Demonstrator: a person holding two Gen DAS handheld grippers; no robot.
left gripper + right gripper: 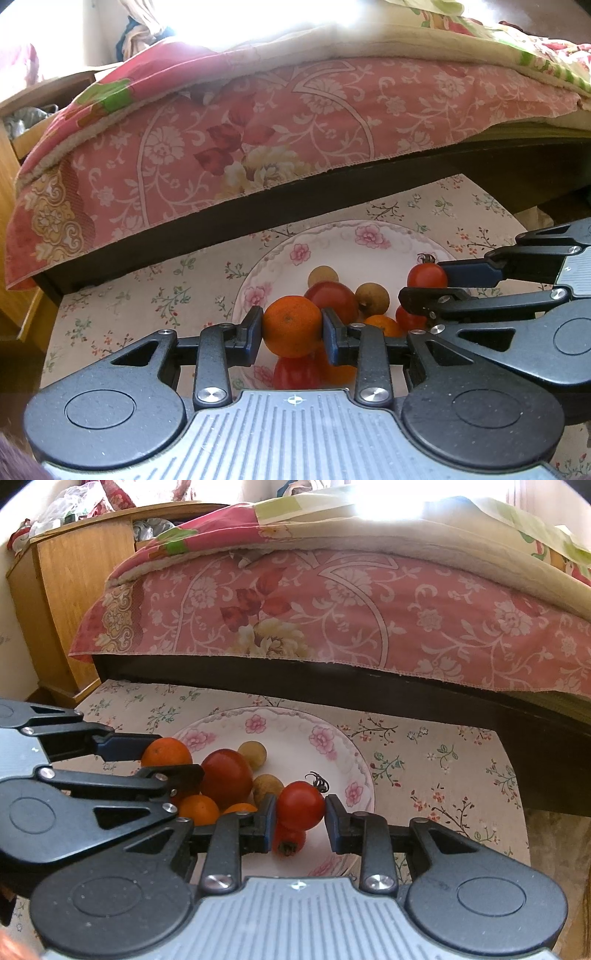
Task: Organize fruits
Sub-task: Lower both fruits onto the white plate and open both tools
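Observation:
A floral white plate (pixel 332 240) (pixel 295 734) on a flowered tablecloth holds a pile of fruit. My left gripper (pixel 292 328) (pixel 162 758) is shut on an orange (pixel 291 325) (pixel 166 753) at the plate's left side. My right gripper (pixel 300 814) (pixel 424 282) is shut on a small red tomato (pixel 300 805) (pixel 426 275) with a dark curled stem. Between them lie a large red tomato (pixel 330 297) (pixel 226 777), two tan longans (pixel 323 275) (pixel 372 298), more oranges (pixel 198 808) and another red fruit (pixel 290 840).
A bed with a pink flowered cover (pixel 258 129) (pixel 332 609) and a dark frame overhangs the table's far edge. A wooden cabinet (pixel 66 602) stands at the left. Bare tablecloth (pixel 443 760) lies to the right of the plate.

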